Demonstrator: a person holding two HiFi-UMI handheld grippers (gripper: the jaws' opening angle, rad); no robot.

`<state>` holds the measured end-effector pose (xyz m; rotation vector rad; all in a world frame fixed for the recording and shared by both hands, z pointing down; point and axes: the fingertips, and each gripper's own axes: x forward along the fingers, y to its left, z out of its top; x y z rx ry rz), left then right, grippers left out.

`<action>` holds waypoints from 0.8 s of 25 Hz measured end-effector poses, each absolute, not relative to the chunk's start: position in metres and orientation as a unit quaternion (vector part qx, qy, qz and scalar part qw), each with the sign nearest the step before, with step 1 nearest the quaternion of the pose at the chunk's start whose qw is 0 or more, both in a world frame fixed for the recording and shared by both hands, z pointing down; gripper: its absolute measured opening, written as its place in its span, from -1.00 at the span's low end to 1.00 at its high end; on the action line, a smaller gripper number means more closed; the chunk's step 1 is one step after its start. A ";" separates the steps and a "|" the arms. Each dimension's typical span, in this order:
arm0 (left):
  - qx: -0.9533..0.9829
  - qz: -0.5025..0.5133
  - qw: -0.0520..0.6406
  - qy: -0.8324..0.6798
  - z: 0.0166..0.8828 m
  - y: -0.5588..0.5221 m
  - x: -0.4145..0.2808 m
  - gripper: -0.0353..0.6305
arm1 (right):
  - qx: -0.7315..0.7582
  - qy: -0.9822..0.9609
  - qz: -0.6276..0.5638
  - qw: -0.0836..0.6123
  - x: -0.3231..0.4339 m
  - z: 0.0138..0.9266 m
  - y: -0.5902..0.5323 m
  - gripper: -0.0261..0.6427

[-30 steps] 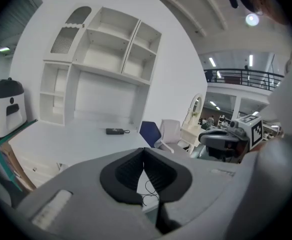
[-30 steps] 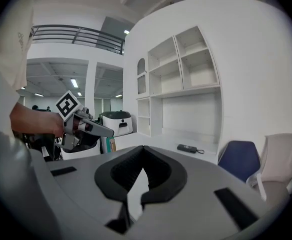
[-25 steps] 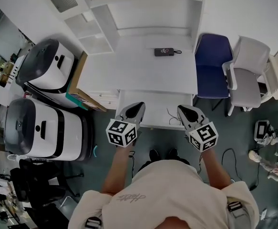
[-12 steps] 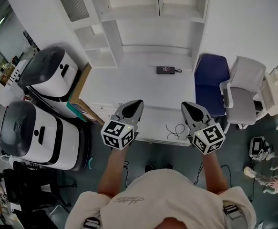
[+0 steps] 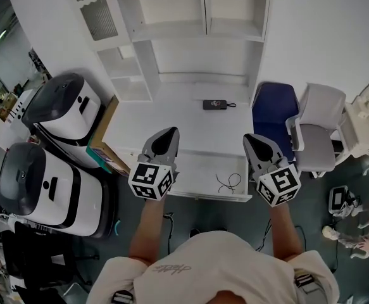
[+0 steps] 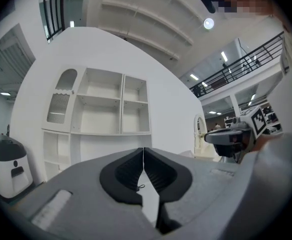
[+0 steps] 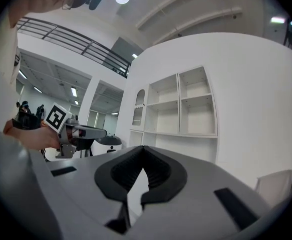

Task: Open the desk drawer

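Left claw: I read the left claw [image 6: 143, 150] as fully closed, its two dark pads meeting along one line with nothing between them.
Right claw: the right claw [image 7: 143, 150] was pressed together at the tips in the same way and was just as empty.
Aim: both claws were held about level and pointed toward the white shelf unit [image 5: 197, 18] at the back.
Placement: from the head view, each claw hung over one end of the drawer [image 5: 200, 173], left over left and right over right (I couldn't tell whether either touched it).
Drawer: it stood pulled out from under the front edge of the surface [image 5: 171, 116], toward the person, with its white inside open to view.
Inside the drawer: a thin dark cable [image 5: 227, 183] lay in a loose tangle near the right end.
On the surface: a small black device [image 5: 214, 104] with a short cord lay toward the back right, well apart from both claws.
To the right: a blue chair [image 5: 274, 113] stood just beside the surface, and a pale grey chair [image 5: 322, 125] stood beyond it.
To the left: a cardboard box [image 5: 102, 135] sat against the surface's left side, with the rear machine [image 5: 61, 103] and the front machine [image 5: 38, 182] past it, both white with dark tops.
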<state>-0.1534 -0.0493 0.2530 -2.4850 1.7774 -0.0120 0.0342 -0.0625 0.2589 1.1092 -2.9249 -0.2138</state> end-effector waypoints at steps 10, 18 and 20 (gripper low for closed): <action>-0.815 -0.013 0.005 0.580 0.287 -0.036 -0.148 -0.84 | 0.359 -0.931 -0.066 0.022 0.035 0.280 -0.047 -0.92; -0.824 -0.020 0.004 0.566 0.290 -0.027 -0.138 -0.84 | 0.345 -0.937 -0.052 0.031 0.029 0.293 -0.043 -0.92; -0.826 -0.021 0.003 0.563 0.290 -0.027 -0.137 -0.84 | 0.345 -0.937 -0.045 0.034 0.028 0.299 -0.043 -0.92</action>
